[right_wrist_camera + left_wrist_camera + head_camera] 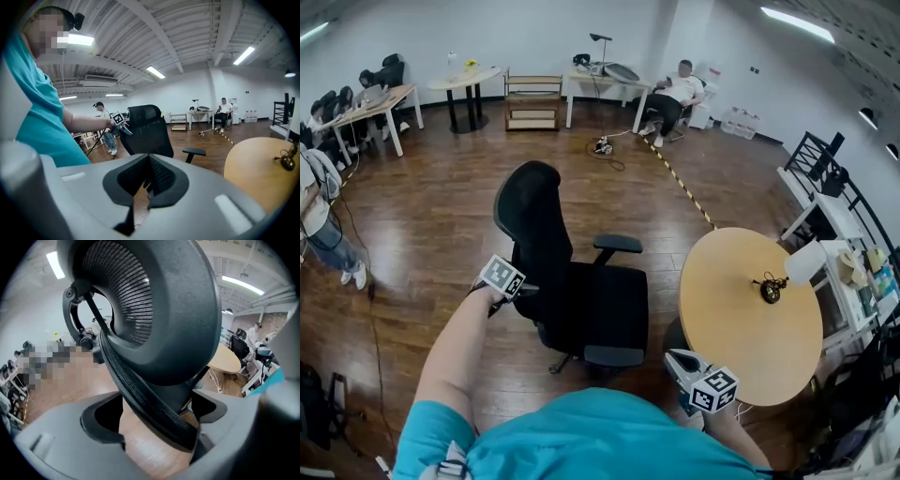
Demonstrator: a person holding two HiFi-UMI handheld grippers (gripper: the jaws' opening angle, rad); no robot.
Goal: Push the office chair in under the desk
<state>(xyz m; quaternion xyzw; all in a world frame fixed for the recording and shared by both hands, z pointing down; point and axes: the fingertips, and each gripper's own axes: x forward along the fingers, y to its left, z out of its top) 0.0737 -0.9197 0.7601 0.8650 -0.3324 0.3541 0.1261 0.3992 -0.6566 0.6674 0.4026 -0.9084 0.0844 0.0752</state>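
Chair position: the office chair (600,305) stands on the wooden floor (441,216), just beside the round tabletop (741,281) but not yet under it. The seat front is near the tabletop edge.

Orientation: the backrest (532,211) rises upright on the side away from the tabletop. The seat faces the tabletop, with one armrest (619,242) on the far side and the other on the near side. The back-to-front axis runs roughly toward the tabletop, so a straight push along it looks right.

Left tool (517,289): it sits at the outer edge of the backrest with its jaws apart. The backrest rim (140,394) passes between them and lies against one jaw, with floor showing in the gap on the other side. It is hooked around the rim rather than clamped.

Right tool (675,356): it is low, near the tabletop edge, with its jaws together and nothing between them. It is apart from the chair.

Handling (judgement):
- The chair is likely heavy but free-rolling on its base.
- The frame is stiff and the mesh panel is soft, so load goes on the rim, not the mesh.
- A push high on the backrest may tilt or swivel the seat. A lower hold on the rim, or a second contact on the near armrest, should keep it straight.
- Armrest clearance under the tabletop cannot be judged.
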